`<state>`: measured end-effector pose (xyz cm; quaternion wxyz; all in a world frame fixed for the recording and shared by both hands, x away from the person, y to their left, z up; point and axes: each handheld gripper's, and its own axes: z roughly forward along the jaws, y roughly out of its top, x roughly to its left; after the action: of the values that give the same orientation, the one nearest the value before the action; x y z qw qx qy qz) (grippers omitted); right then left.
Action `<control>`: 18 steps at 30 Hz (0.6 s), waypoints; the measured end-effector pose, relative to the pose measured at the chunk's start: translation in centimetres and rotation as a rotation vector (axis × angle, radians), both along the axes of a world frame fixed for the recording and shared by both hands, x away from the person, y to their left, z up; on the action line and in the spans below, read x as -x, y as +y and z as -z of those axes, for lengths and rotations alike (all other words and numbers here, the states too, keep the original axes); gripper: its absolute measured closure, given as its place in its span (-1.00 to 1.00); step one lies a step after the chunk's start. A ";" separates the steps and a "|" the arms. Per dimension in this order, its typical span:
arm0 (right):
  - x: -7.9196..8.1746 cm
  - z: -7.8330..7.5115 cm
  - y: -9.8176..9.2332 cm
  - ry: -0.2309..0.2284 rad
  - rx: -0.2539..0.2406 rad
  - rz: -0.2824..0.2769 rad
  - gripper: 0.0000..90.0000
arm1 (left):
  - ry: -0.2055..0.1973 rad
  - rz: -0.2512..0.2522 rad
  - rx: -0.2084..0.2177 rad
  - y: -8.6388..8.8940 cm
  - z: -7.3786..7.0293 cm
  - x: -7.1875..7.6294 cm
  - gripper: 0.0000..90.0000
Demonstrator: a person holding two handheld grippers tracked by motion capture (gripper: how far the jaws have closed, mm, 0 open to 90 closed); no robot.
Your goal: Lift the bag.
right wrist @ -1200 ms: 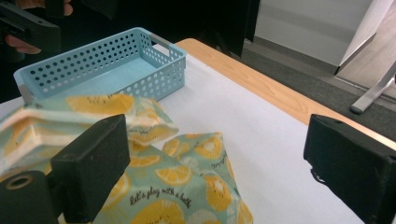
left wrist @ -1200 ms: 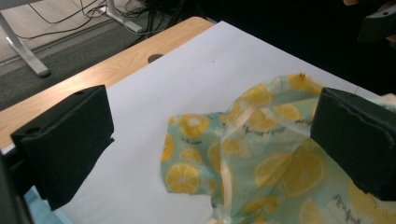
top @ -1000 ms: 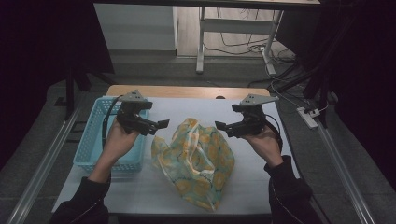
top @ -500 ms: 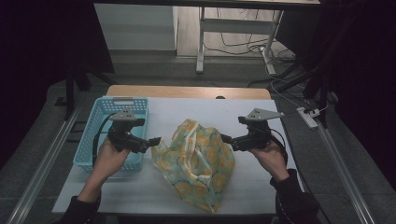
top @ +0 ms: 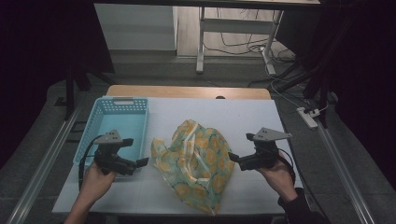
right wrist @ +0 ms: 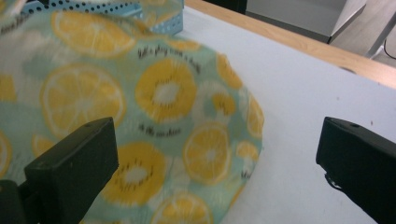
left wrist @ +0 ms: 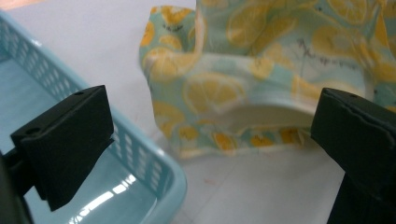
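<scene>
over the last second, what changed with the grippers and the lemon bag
Both moved toward the person, down the table: the left hand-held gripper now sits beside the lemon-print plastic bag's left edge, the right hand-held gripper at its right edge. Both are open, holding nothing. The bag and the light blue plastic basket stayed put.

Left gripper (top: 144, 162): jaws wide apart, pointing right, held low in the left hand (top: 95, 179).
Right gripper (top: 230, 157): jaws wide apart, pointing left, held in the right hand (top: 278, 175).
</scene>
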<state>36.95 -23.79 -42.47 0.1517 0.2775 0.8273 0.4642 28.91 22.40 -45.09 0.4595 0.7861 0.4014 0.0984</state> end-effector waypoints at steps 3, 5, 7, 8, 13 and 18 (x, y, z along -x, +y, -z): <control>0.8 0.7 -0.8 -0.009 0.007 0.015 -1.00 | -0.009 -0.020 -0.001 0.4 0.4 1.2 -1.00; 1.3 1.1 -1.4 -0.011 0.011 0.024 -1.00 | -0.009 -0.032 0.000 0.8 0.8 2.1 -1.00; 1.9 1.6 -2.1 -0.013 0.009 0.038 -1.00 | -0.007 -0.044 0.000 1.1 1.1 2.9 -1.00; 2.2 1.7 -2.3 -0.012 0.013 0.044 -1.00 | -0.004 -0.049 0.000 1.2 1.4 3.2 -1.00; 3.3 2.7 -3.7 -0.003 0.028 0.074 -1.00 | 0.011 -0.080 -0.002 2.1 2.5 4.8 -1.00; 4.1 3.7 -5.1 0.022 0.035 0.105 -1.00 | 0.019 -0.114 0.009 3.1 3.4 6.2 -1.00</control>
<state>32.84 -28.86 -46.20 0.1714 0.3232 0.8212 0.4380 22.73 25.51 -48.53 0.4530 0.7608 0.4503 0.1148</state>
